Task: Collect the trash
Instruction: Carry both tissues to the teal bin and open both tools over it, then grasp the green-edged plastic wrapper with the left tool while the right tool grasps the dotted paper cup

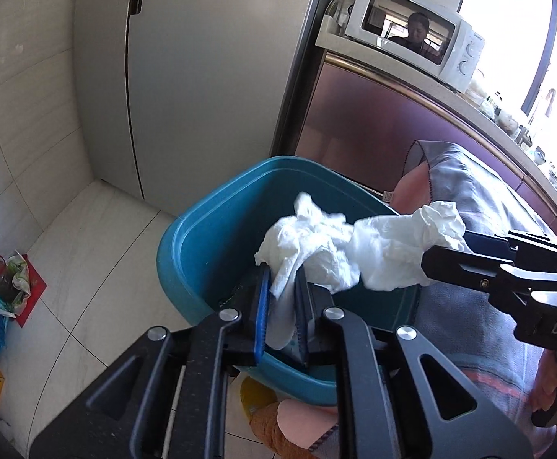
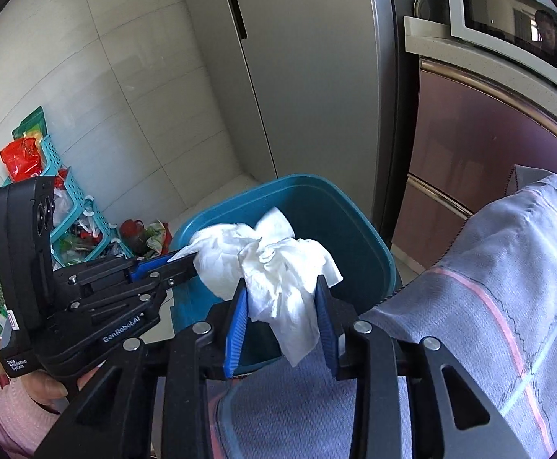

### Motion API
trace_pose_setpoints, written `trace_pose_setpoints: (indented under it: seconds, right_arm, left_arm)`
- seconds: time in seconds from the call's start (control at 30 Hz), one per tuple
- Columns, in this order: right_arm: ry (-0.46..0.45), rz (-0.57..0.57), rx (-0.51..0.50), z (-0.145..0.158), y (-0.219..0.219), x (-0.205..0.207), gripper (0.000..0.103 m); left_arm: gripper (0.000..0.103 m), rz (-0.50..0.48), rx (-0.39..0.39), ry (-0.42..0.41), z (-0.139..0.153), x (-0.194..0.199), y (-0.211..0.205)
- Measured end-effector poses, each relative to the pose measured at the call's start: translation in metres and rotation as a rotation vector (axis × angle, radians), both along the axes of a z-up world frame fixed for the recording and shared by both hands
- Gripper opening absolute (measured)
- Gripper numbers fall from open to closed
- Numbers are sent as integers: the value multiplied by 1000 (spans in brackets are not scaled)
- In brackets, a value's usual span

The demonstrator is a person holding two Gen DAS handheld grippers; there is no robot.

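One blue bin (image 1: 217,237) stands open just beyond both grippers. The left gripper (image 1: 283,298) pinches one white tissue (image 1: 305,241), the right gripper (image 2: 282,313) another tissue (image 2: 282,267), both wads touching above the bin.

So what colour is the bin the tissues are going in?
The bin is teal blue, clearest in the right wrist view.
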State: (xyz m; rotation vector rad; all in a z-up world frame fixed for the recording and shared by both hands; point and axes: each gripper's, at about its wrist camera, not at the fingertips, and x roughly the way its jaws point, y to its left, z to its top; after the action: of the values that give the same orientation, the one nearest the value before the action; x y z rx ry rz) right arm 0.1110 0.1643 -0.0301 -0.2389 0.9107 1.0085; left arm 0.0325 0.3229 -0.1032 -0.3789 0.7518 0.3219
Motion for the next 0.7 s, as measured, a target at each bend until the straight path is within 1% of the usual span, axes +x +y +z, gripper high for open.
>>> trace_pose_setpoints:
  seconds: [0.07, 0.13, 0.2, 0.27, 0.5, 0.57, 0.63, 0.7]
  right_arm:
    - [-3, -8, -11, -1, 3, 2, 41]
    - [11, -14, -14, -3, 5, 4, 45]
    - [33, -19, -21, -6, 6, 7, 49]
    - [49, -26, -21, -8, 5, 9, 51]
    - [62, -56, 23, -6, -10, 12, 51]
    - [60, -58, 37, -3, -18, 9, 51]
    - [50, -63, 53, 1, -29, 4, 51]
    - [35, -67, 76, 6, -42, -2, 51]
  left_arm:
    - [20, 2, -7, 6, -4, 4, 1]
    - [27, 3, -6, 9, -7, 8, 1]
    - [32, 6, -10, 13, -9, 12, 0]
    - [32, 8, -13, 10, -11, 13, -2]
    - [32, 11, 0, -19, -3, 6, -7]
    - [34, 1, 10, -38, 3, 3, -12]
    - [39, -19, 20, -66, 12, -1, -20]
    - [41, -50, 34, -95, 21, -5, -31]
